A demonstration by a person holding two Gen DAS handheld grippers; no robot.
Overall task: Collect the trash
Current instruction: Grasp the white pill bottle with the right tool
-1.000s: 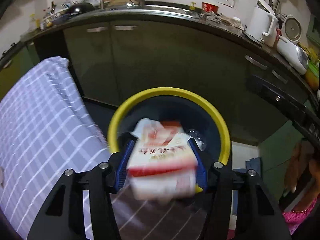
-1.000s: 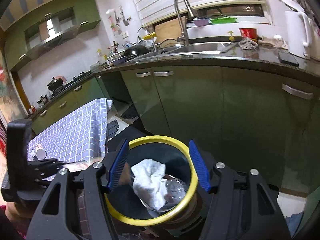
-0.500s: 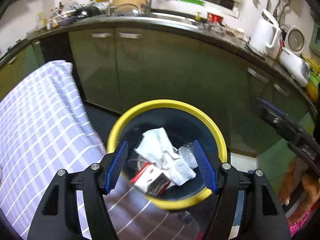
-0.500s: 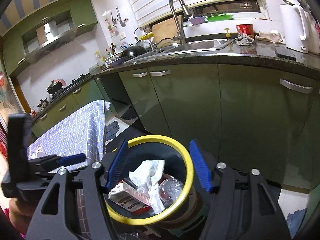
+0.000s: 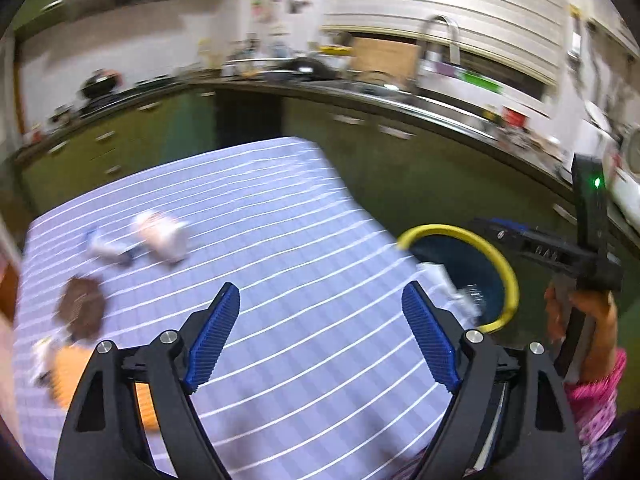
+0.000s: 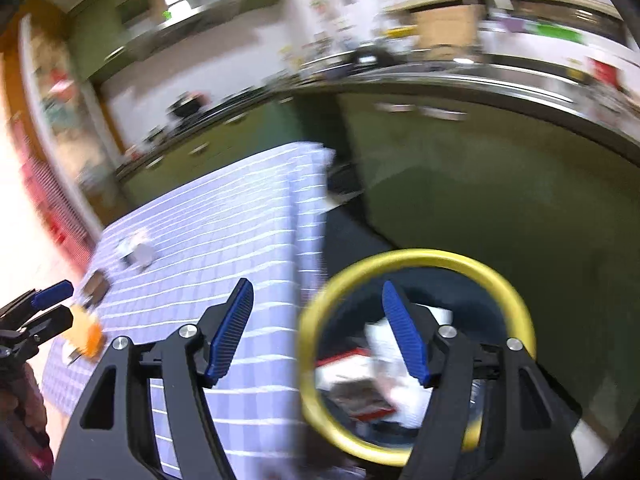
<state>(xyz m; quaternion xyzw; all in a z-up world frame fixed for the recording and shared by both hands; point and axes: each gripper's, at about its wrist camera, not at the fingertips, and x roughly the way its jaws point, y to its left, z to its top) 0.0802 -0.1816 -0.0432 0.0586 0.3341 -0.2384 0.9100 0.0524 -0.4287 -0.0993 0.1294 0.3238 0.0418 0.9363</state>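
Leftmost on the checked table (image 5: 304,240), blurred litter (image 5: 160,236) is left lying, presumably next for collection. The left hand-held gripper (image 5: 320,336), its jaws just opened wide and nothing between them, is aimed there. The right hand-held gripper (image 6: 316,332) is held open, empty, over the yellow-rimmed bin (image 6: 416,254), where discarded trash (image 6: 356,384) sits.

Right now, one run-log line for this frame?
phase: back to table | left gripper: empty, jaws just opening | right gripper: open, empty | bin: carton, tissue inside | tablecloth: blurred scraps left
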